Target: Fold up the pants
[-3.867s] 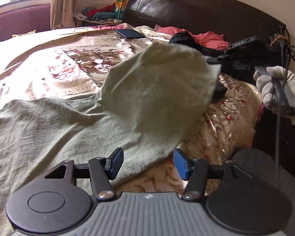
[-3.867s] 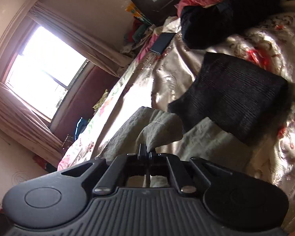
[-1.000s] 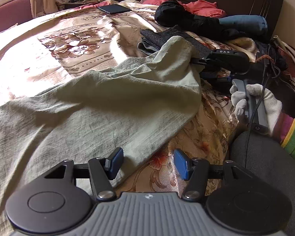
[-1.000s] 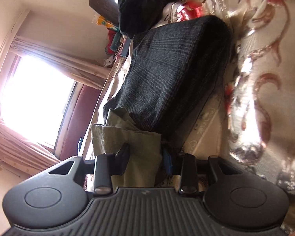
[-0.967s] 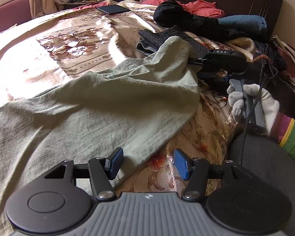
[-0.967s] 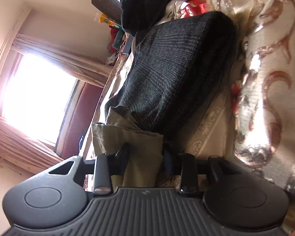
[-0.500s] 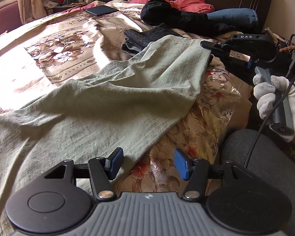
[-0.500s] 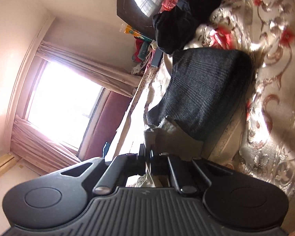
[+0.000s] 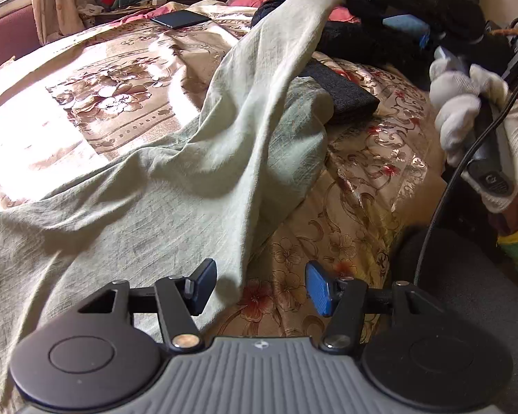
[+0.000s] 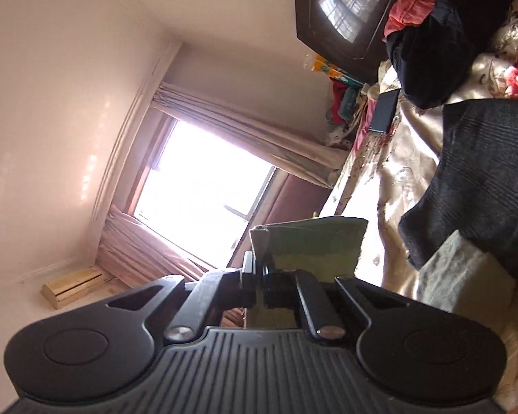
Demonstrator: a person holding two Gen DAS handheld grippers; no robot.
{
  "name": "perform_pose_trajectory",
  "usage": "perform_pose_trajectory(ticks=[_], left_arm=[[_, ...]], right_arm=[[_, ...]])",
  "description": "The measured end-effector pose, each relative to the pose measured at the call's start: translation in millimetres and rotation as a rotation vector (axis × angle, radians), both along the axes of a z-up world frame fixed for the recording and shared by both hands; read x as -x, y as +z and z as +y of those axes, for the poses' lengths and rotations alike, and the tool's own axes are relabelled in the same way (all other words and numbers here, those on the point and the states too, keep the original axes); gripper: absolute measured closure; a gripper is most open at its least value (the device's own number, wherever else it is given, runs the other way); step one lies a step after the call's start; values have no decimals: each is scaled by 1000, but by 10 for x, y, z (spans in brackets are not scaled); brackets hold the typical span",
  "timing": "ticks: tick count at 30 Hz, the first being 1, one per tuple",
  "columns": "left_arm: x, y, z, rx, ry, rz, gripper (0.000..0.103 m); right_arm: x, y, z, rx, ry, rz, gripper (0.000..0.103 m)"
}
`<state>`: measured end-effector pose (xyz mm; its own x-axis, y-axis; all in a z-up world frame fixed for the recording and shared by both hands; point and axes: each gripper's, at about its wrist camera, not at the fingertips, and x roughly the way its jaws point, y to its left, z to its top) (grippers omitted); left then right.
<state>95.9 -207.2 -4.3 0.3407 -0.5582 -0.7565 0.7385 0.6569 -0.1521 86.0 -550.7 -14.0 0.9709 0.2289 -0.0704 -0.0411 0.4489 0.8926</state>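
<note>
The right gripper (image 10: 259, 269) pinches the end of the green pants (image 9: 197, 158) and lifts it above the bed (image 9: 355, 186), while the left gripper (image 9: 259, 286) is spread wide and hangs empty at the near edge of the cloth. I judge this is the first fold, and next the lifted end must go across to the other end. Only the left view shows the pants spread on the bed; the right view shows the pinch itself.

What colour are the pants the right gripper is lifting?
Pale sage green pants, clearest in the left wrist view; right gripper pinches one end.
</note>
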Motion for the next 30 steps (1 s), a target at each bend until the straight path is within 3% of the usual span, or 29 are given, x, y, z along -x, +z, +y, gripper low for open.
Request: perform_pose_trajectory(ticks=[2,3,6,9,16,19,24,28,30], left_arm=[[-17,-47,16,12,6,9,35],[-19,-69,20,18,8,16,35],[-11,-135,1,26,-3,37,34],[-15,-135,-29,21,-22,29,34],[-63,-135,-41,42,-14,37,34],[-53,-124,-41,33,-21,31,34],[-91,-118,-5,46,-15,40,34],[-145,-139,-60,58,-11,48,34],[-156,-125,-112,67,-17,49,34]], right_arm=[[31,-405,-145,-74,-27,204,93],[108,-540,-198,-107,-51,240,93],[306,-664,-248,-105,-86,276,93],[358,-740,-232,-127,-63,311,75],[1,-896,-162,-216,-9,347,75],[-43,-855,-138,-147,-37,362,79],[165,-634,-244,77,-129,332,67],[83,-532,-324,262,-49,266,64],[-46,-537,-334,291,45,251,64]])
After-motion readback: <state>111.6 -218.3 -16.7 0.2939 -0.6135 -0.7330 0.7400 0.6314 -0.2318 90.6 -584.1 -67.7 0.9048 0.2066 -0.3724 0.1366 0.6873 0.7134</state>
